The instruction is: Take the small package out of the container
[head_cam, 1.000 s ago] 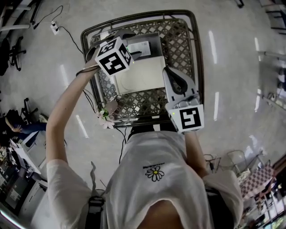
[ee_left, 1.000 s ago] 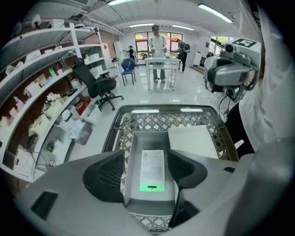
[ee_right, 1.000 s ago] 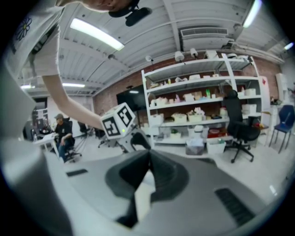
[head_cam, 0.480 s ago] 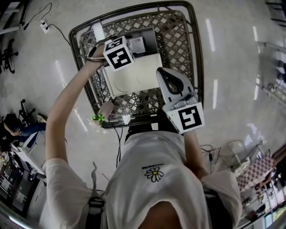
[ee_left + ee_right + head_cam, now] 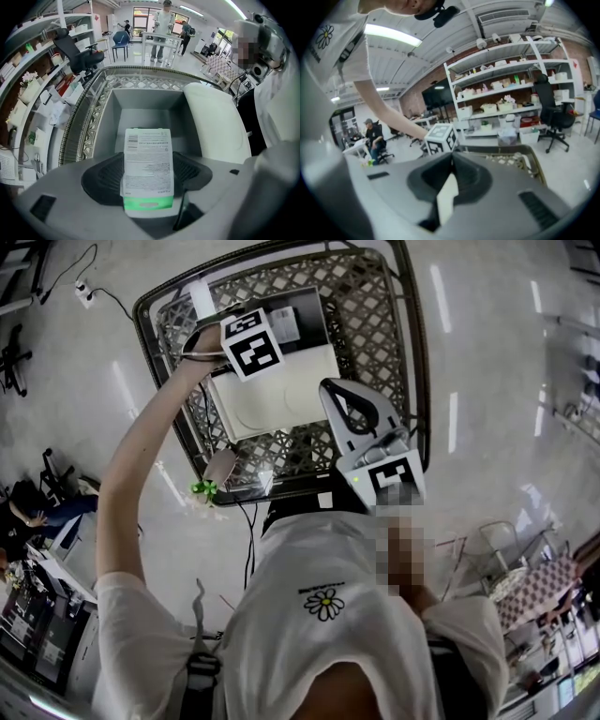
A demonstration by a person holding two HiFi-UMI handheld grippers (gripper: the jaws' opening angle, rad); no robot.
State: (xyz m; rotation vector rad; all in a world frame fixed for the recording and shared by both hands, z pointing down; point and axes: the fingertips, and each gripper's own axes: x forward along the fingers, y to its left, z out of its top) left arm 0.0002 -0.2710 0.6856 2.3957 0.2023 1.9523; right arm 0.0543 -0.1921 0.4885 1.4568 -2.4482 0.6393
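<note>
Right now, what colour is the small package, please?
The small package is white with black print and a green end; left gripper view.

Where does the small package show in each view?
Head view: package, upper centre, in the grey box.
Left gripper view: package, low centre, label up.
Right gripper view: not in it.
Shared landmark: the wire basket, in all three.

a lab-like workroom; stocked shelves (image 5: 506, 89), office chair (image 5: 551, 115)
</note>
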